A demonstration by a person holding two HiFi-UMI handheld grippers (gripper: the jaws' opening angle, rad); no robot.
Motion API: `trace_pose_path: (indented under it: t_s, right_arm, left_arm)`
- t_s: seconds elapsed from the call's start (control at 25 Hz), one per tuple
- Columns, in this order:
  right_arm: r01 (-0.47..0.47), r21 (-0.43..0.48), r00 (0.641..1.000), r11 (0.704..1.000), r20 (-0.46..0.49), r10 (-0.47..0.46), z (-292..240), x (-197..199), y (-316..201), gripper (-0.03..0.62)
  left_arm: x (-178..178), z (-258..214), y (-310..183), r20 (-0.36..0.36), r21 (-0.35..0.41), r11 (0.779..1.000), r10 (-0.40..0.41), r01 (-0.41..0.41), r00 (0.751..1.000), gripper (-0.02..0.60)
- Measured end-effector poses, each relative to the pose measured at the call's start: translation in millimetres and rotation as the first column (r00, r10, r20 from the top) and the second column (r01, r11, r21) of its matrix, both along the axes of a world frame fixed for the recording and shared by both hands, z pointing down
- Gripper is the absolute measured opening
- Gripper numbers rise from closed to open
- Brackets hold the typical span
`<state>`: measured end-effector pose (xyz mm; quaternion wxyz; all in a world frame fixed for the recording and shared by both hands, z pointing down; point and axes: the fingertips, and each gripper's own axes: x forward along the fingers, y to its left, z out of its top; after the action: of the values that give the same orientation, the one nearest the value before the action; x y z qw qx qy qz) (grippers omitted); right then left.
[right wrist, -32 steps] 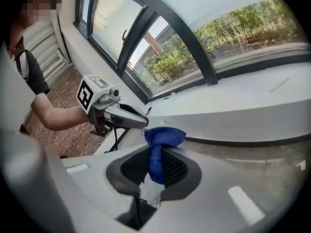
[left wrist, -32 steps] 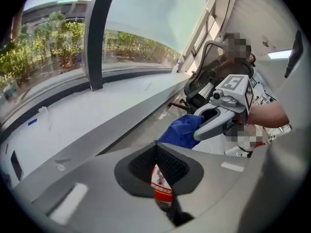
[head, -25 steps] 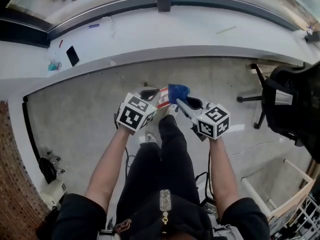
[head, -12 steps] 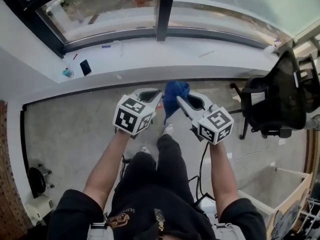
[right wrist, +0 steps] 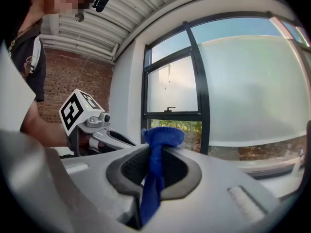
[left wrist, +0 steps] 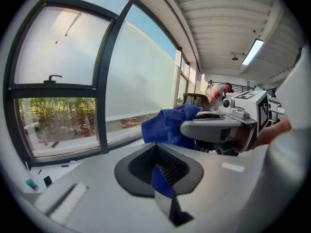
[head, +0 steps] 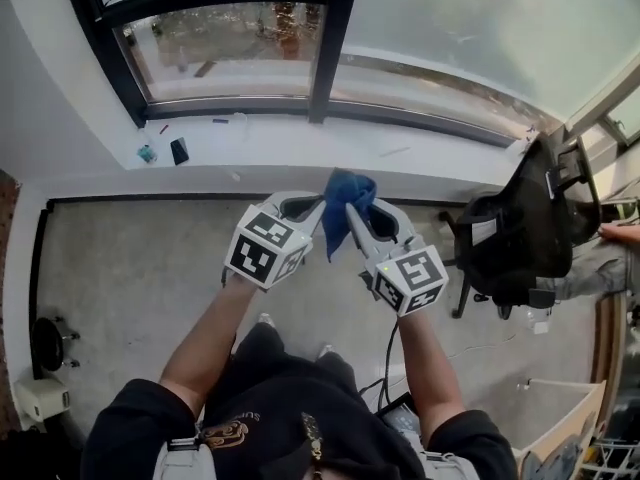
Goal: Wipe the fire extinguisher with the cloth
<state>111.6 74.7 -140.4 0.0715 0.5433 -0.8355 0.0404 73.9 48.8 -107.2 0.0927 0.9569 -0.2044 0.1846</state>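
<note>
A blue cloth [head: 350, 190] hangs bunched between my two raised grippers, in front of the window sill. My right gripper [head: 352, 208] is shut on it; in the right gripper view the cloth [right wrist: 163, 136] bulges out above the jaws and trails down through them [right wrist: 155, 164]. My left gripper [head: 308, 206] is shut, and a thin blue strip of cloth [left wrist: 162, 182] shows pinched in its jaws [left wrist: 163, 171]. Just beyond it the right gripper [left wrist: 194, 127] carries the cloth's bunch [left wrist: 167, 125]. The left gripper [right wrist: 119, 139] appears at the left in the right gripper view. No fire extinguisher is in view.
A white window sill [head: 300, 148] with a phone [head: 179, 150] and a small bottle [head: 146, 154] runs ahead under a black-framed window [head: 325, 28]. A black office chair [head: 520, 228] stands to the right, with another person's arm [head: 620, 233] past it. Concrete floor lies below.
Both grippers have risen together with the cloth, from low over the floor to sill height. The red and white object seen by the jaws a second ago is out of view.
</note>
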Motion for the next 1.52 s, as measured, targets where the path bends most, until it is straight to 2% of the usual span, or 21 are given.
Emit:
trace_pose_path:
  t_s: [0.24,0.56,1.04,1.52]
  right_arm:
    - [0.067,0.028,0.997,0.997,0.026,-0.068,-22,2,48,0.048]
    - [0.193,0.079,0.981,0.978,0.006,-0.194,-55,8,101,0.048]
    - [0.252,0.154,0.966,0.955,0.013,-0.257,-84,12,147,0.049]
    - [0.264,0.180,0.962,0.948,0.019,-0.271,-97,14,163,0.048]
  left_arm:
    - [-3,-30,39,-0.008,0.068,0.986,-0.153,0.153,0.988,0.008]
    - [-6,-56,101,-0.032,0.106,0.959,-0.260,0.262,0.965,0.008]
    - [-1,-83,152,-0.053,0.172,0.931,-0.317,0.321,0.947,0.008]
    - [2,-90,170,-0.080,0.182,0.918,-0.344,0.353,0.936,0.008]
